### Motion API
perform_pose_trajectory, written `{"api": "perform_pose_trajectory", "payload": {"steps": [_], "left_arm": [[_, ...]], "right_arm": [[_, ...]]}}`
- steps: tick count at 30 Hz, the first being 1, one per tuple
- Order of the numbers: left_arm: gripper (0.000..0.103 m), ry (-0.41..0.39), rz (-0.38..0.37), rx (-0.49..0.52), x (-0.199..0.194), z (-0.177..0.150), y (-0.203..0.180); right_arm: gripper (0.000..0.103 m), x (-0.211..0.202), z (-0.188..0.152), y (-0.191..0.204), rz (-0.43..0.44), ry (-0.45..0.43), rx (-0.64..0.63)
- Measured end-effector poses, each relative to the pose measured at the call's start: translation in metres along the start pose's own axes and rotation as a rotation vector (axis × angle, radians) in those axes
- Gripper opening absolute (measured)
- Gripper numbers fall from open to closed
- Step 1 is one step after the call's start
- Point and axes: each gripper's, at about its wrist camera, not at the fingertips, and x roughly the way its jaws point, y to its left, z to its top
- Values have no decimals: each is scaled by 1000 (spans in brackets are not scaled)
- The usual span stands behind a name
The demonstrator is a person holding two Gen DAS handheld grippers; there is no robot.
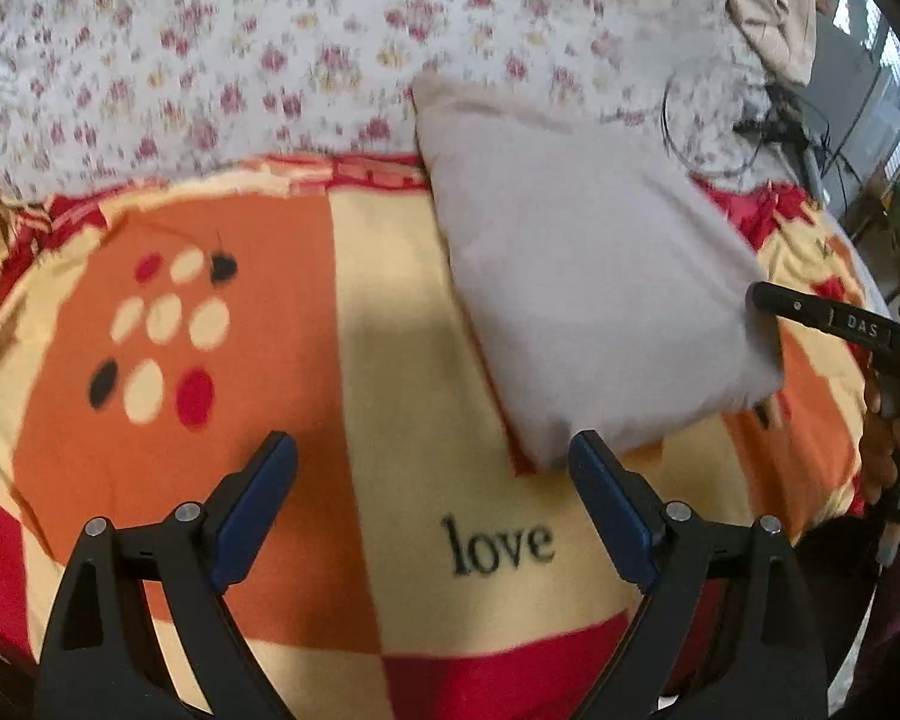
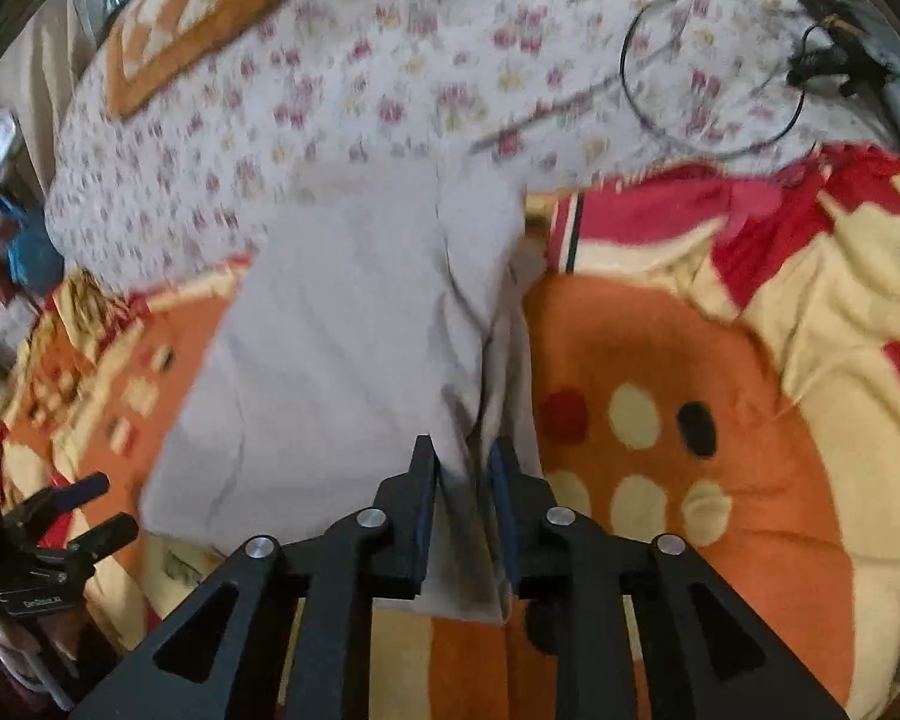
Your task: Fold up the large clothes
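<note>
— Where is the garment lying just now?

— The grey garment (image 1: 594,276) is lying on the patterned blanket (image 1: 258,312) that is covering the bed, already folded into a long, flat rectangle. Its far end is reaching onto the floral sheet (image 1: 270,48), and its near corner is sitting just ahead of the left gripper (image 1: 432,468), off to that gripper's right side.

— And the grippers, what are they doing?

— The left gripper is hanging over the blanket with its blue pads wide apart, holding nothing. The right gripper (image 2: 462,480) is pinching the near edge of the garment (image 2: 354,324); a fold of grey cloth is passing between its nearly closed fingers, so I am judging it clamped on the fabric.

— Which way is the long axis running?

— Seen from the right wrist, it is running almost straight away from the gripper, towards the floral sheet (image 2: 390,60). From the left wrist it is slanting from near right to far left.

— So which hand is better placed?

— The right one, since it is gripping the near short edge. I am guessing the coming fold is calling for that edge to be carried forward along the long axis, onto the far end. The left gripper is standing beside the near corner, close enough to take it if a second hold is wanted.
</note>
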Motion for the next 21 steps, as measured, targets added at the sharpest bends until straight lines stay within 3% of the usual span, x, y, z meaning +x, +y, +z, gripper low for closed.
{"api": "perform_pose_trajectory", "payload": {"steps": [5, 11, 17, 21], "left_arm": [[93, -54, 41, 0, 15, 33, -13], [93, -51, 88, 35, 54, 56, -26], [93, -35, 90, 30, 81, 57, -31], [93, -35, 94, 34, 84, 57, -35]], "right_arm": [[43, -3, 27, 20, 29, -92, 3], [43, 40, 55, 42, 31, -110, -23], [38, 79, 48, 15, -41, -62, 9], [38, 93, 40, -3, 8, -16, 61]]}}
